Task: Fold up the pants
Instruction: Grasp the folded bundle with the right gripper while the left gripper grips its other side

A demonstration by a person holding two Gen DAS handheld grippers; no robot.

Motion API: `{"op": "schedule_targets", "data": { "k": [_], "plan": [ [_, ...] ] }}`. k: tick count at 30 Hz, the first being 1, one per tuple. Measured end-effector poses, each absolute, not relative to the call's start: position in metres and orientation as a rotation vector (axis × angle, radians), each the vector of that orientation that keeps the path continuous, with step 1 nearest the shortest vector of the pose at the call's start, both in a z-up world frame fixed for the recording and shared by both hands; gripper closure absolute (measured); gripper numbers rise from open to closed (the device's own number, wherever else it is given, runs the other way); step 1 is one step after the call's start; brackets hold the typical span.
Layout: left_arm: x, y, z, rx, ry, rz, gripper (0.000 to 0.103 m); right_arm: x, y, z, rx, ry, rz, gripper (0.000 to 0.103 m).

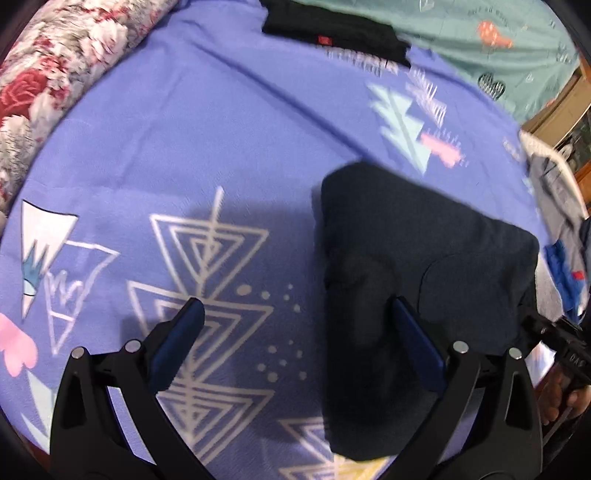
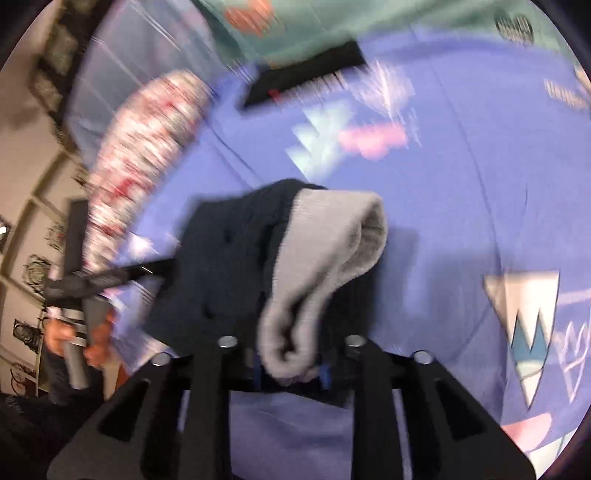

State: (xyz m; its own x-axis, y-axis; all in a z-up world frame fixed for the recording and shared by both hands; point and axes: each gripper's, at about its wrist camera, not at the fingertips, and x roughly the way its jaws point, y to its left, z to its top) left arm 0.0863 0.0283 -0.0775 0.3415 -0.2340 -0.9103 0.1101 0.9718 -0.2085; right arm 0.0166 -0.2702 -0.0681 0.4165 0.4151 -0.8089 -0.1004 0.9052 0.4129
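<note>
Dark navy pants lie folded into a thick bundle on the purple patterned bedsheet. My left gripper hangs open over the bundle's left edge. Its right finger rests against the dark cloth, and its left finger stands over bare sheet. In the right wrist view the pants show a grey inner lining turned outward. My right gripper is shut on a bunched end of that grey cloth, which hides its pads almost wholly. This view is blurred.
A floral blanket lies along the far left. A folded black garment sits at the back by a teal sheet. Other clothes are piled at the right. A hand holds the left gripper's handle.
</note>
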Motion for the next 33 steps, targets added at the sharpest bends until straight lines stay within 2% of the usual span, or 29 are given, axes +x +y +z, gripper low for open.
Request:
{"op": "schedule_targets", "data": {
  "k": [2,8,10,13,16,21,24,29,33],
  "plan": [
    [0.086,0.028,-0.079,-0.123,1.205,-0.219,0.002,0.013,-0.276,-0.064,0.335,1.068,0.326,0.051],
    [0.095,0.039,-0.050,-0.133,1.156,-0.228,0.002,0.003,-0.282,-0.002,0.116,0.824,0.169,0.050],
    [0.103,0.037,-0.044,-0.138,1.140,-0.218,0.002,0.011,-0.271,0.009,0.123,0.795,0.249,0.063],
    [0.118,0.027,-0.045,-0.128,1.127,-0.209,0.002,0.032,-0.244,0.003,0.077,0.817,0.325,0.074],
    [0.134,0.021,-0.063,-0.126,1.178,-0.188,0.002,0.048,-0.225,-0.020,0.029,0.882,0.338,0.074],
    [0.141,0.028,-0.084,-0.226,1.234,-0.213,0.002,0.062,-0.241,-0.060,0.041,0.939,0.282,0.085],
    [0.143,0.026,-0.085,-0.230,1.248,-0.209,0.002,0.059,-0.239,-0.060,0.036,0.927,0.293,0.084],
    [0.125,0.033,-0.067,-0.234,1.234,-0.201,0.002,0.026,-0.249,-0.028,0.106,0.902,0.356,0.069],
    [0.104,0.030,-0.075,-0.257,1.258,-0.216,0.002,0.002,-0.250,-0.039,0.066,0.955,0.371,0.067]
  ]
}}
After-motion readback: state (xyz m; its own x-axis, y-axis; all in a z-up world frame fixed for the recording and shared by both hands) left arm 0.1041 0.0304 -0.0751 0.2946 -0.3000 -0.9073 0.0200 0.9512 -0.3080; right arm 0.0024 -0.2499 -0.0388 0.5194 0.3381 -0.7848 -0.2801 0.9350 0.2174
